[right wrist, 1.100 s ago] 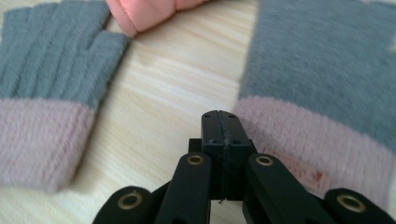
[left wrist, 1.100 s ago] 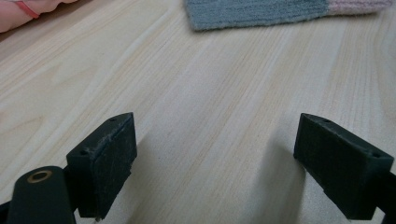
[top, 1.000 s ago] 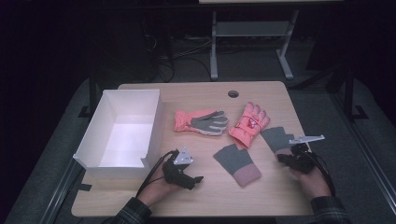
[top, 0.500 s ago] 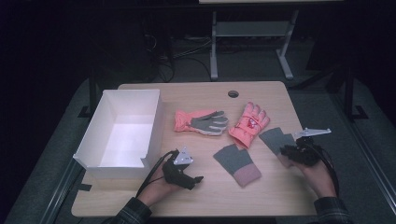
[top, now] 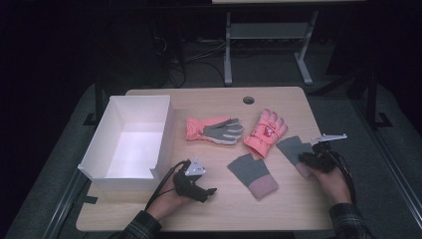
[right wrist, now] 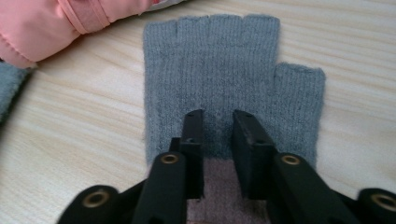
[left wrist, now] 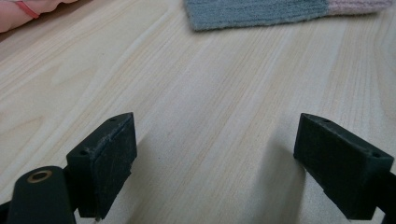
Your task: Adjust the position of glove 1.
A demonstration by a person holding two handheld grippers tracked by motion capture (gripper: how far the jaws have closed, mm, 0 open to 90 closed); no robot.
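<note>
Your right gripper point(right wrist: 217, 140) sits on the grey fingerless knit glove point(right wrist: 224, 79), jaws nearly closed, pinching a fold near its pink cuff. It lies flat at the table's point(top: 209, 97) right edge, beside the pink ski glove point(top: 264, 133). Your left gripper point(left wrist: 215, 158) rests wide open, holding nothing.
</note>
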